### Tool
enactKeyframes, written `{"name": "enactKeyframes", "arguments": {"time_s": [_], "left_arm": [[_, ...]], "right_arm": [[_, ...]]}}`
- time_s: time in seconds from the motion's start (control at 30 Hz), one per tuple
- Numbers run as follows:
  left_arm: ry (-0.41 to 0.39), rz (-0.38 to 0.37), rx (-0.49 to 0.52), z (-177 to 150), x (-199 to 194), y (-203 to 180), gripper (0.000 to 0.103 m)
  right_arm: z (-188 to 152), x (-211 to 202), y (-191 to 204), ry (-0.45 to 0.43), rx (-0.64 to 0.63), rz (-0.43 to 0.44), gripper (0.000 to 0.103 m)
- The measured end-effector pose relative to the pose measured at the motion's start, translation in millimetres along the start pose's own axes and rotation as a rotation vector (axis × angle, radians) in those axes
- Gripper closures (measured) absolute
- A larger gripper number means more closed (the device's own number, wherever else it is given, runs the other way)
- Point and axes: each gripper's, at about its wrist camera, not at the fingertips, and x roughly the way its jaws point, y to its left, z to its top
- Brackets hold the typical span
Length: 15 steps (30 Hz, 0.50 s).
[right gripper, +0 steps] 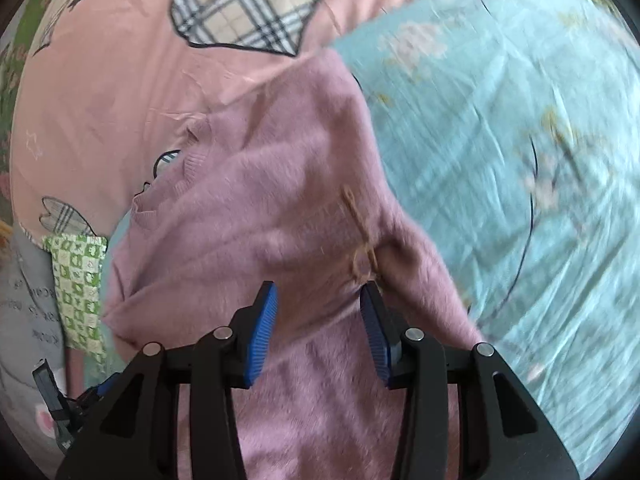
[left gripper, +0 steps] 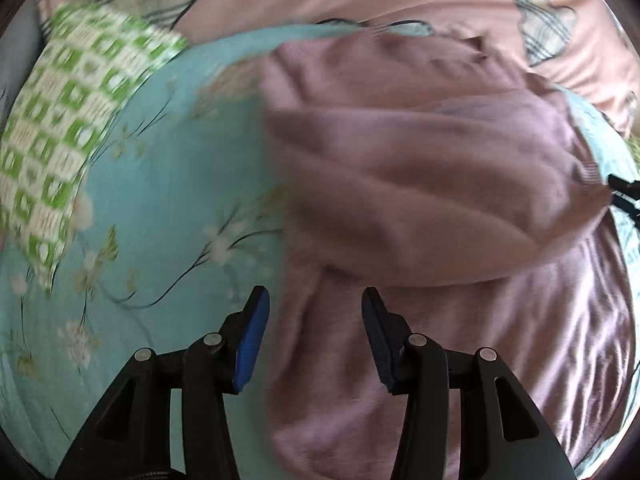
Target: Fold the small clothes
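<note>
A fuzzy mauve-pink sweater (left gripper: 420, 200) lies partly folded on a turquoise floral sheet (left gripper: 160, 184). My left gripper (left gripper: 316, 300) is open and empty, hovering over the sweater's left edge. In the right wrist view the sweater (right gripper: 260, 216) fills the middle, its ribbed collar (right gripper: 176, 184) at the left and a tan string loop (right gripper: 360, 236) on its surface. My right gripper (right gripper: 318, 294) is open and empty just above the sweater, its right fingertip close to the string. The other gripper (right gripper: 60, 408) shows at the lower left there.
A green-and-white checked cloth (left gripper: 68, 128) lies at the left on the sheet, also in the right wrist view (right gripper: 78, 280). A pink cover with plaid heart patches (right gripper: 248, 4) lies beyond. The turquoise sheet (right gripper: 520, 160) spreads to the right.
</note>
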Motion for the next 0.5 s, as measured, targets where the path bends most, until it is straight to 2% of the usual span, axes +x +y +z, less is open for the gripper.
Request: {"name": "enactKeyframes", "arguments": {"time_s": [0.13, 0.27, 0.37, 0.4, 0.5], "left_arm": [[-0.001, 0.040, -0.034, -6, 13, 13, 0.048], [0.004, 0.066, -0.027, -4, 30, 9, 0.047], [-0.028, 0.122, 0.010, 1, 38, -1, 0.044], [-0.034, 0.138, 0.016, 3, 39, -4, 0.041], [-0.048, 0.190, -0.011, 10, 46, -7, 0.037]], "right_arm": [[18, -1, 11, -0.031, -0.076, -0.024, 0.057], [34, 12, 22, -0.030, -0.198, -0.058, 0.051], [39, 37, 27, 0.045, -0.306, -0.097, 0.044], [39, 46, 29, 0.072, -0.351, -0.111, 0.042], [32, 58, 38, 0.100, -0.495, -0.139, 0.039]]}}
